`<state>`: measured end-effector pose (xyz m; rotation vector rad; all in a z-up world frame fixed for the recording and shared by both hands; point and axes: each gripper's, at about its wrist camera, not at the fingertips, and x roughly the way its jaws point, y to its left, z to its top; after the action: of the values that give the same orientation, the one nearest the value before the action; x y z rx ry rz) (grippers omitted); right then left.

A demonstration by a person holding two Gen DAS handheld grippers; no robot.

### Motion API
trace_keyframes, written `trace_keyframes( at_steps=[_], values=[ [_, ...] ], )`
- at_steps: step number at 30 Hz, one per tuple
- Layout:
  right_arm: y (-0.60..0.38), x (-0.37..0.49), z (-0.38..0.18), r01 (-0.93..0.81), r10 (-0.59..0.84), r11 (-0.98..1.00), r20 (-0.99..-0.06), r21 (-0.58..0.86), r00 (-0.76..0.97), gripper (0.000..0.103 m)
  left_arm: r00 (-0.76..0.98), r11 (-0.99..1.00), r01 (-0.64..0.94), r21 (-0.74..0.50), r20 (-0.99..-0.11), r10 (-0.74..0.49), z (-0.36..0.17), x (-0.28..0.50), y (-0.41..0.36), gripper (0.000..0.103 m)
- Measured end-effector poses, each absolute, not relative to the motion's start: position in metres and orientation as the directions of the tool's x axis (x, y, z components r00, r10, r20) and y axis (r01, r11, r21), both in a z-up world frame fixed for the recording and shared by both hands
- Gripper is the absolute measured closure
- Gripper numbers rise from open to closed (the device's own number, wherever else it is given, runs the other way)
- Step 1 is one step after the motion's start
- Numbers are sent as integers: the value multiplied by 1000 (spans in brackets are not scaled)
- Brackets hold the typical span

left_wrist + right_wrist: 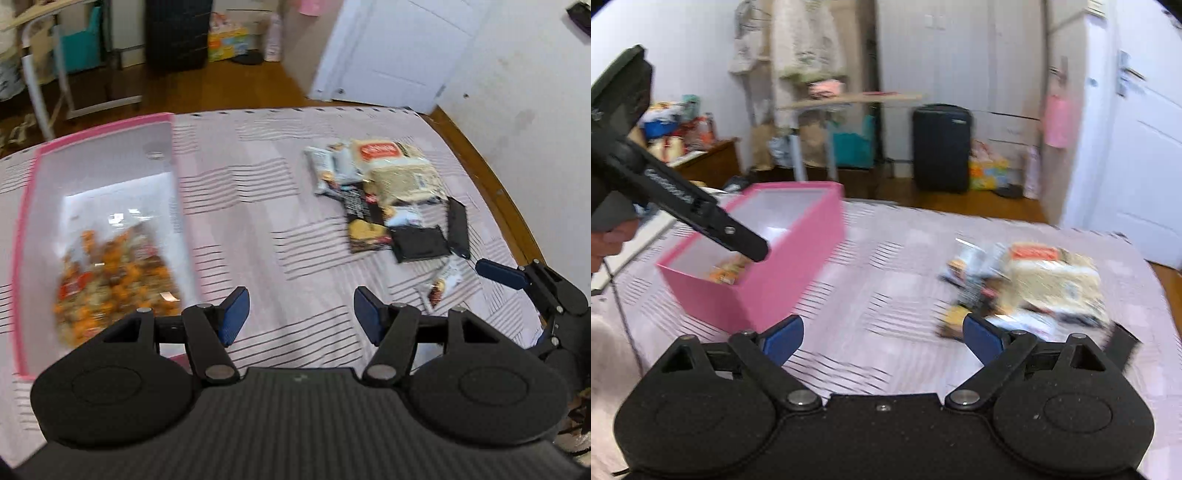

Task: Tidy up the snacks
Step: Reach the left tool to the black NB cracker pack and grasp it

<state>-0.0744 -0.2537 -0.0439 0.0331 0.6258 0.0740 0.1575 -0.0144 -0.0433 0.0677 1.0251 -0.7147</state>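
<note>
Left gripper (301, 317): fingers spread wide, nothing between them, hanging just right of the pink box, above the striped bedspread (266, 192).
Right gripper (882, 341): spread wide too, nothing pinched, low over the cloth between the box and the snack pile.
Pink box (99, 127): sits on the left side of the bed, top open, white inside.
Bag in box (114, 273): one clear bag of orange and brown bits lies on the box floor.
Snack pile (391, 195): well to the right of the box, packets overlapping; a big pale bag (400, 173) with a red label lies on top, dark packets at the near edge.
Room: black suitcase (942, 147) stands on the floor beyond the bed.
</note>
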Motion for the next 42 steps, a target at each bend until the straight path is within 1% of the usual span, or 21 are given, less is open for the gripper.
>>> trace_keyframes(
  at_steps=[4, 10, 15, 18, 20, 22, 25, 27, 29, 30, 32, 34, 35, 37, 39, 42],
  values=[
    [-285, -82, -63, 13, 16, 999, -625, 42, 780, 8, 303, 751, 603, -268, -794, -527, -59, 154, -47, 41],
    [-322, -89, -89, 73, -31, 997, -634, 40, 773, 9, 283, 732, 628, -266, -798, -532, -81, 157, -91, 41],
    [-332, -71, -102, 8, 36, 998, -609, 70, 792, 9, 299, 738, 617, -272, -787, -540, -101, 173, -125, 41],
    [-325, -49, -111, -45, 61, 998, -598, 42, 799, 10, 295, 736, 616, -282, -784, -547, -117, 185, -145, 43],
    [-318, -30, -121, -88, 71, 996, -597, 1, 799, 12, 287, 735, 614, -288, -786, -548, -130, 194, -156, 45],
    [-312, -9, -132, -115, 74, 993, -615, -27, 785, 19, 295, 742, 604, -289, -785, -546, -143, 202, -165, 45],
    [-313, 20, -147, -106, 68, 994, -637, -21, 768, 21, 310, 756, 588, -288, -783, -539, -160, 214, -176, 45],
    [-313, 34, -154, -101, 67, 995, -651, -14, 756, 26, 293, 757, 583, -295, -792, -535, -171, 223, -182, 45],
    [-312, 43, -158, -91, 55, 996, -661, -20, 748, 26, 239, 754, 555, -350, -801, -548, -181, 232, -184, 45],
    [-312, 46, -160, -95, 60, 995, -664, -17, 745, 25, 202, 743, 536, -402, -793, -575, -184, 236, -183, 45],
    [-310, 48, -164, -101, 57, 994, -664, -29, 746, 26, 160, 729, 496, -473, -775, -612, -186, 241, -179, 47],
    [-306, 45, -163, -118, 68, 993, -668, -30, 741, 31, 100, 692, 479, -541, -749, -655, -187, 241, -176, 47],
    [-305, 43, -162, -124, 77, 992, -668, -24, 740, 31, 70, 682, 455, -573, -741, -668, -188, 240, -175, 47],
    [-301, 38, -160, -120, 67, 992, -667, -34, 742, 31, 39, 675, 421, -606, -731, -681, -191, 237, -171, 48],
    [-298, 36, -160, -118, 62, 992, -674, -38, 736, 31, 46, 674, 421, -607, -728, -684, -190, 231, -168, 53],
    [-297, 36, -157, -97, 56, 995, -682, -22, 729, 30, 41, 662, 429, -615, -719, -694, -186, 226, -164, 58]
  ],
)
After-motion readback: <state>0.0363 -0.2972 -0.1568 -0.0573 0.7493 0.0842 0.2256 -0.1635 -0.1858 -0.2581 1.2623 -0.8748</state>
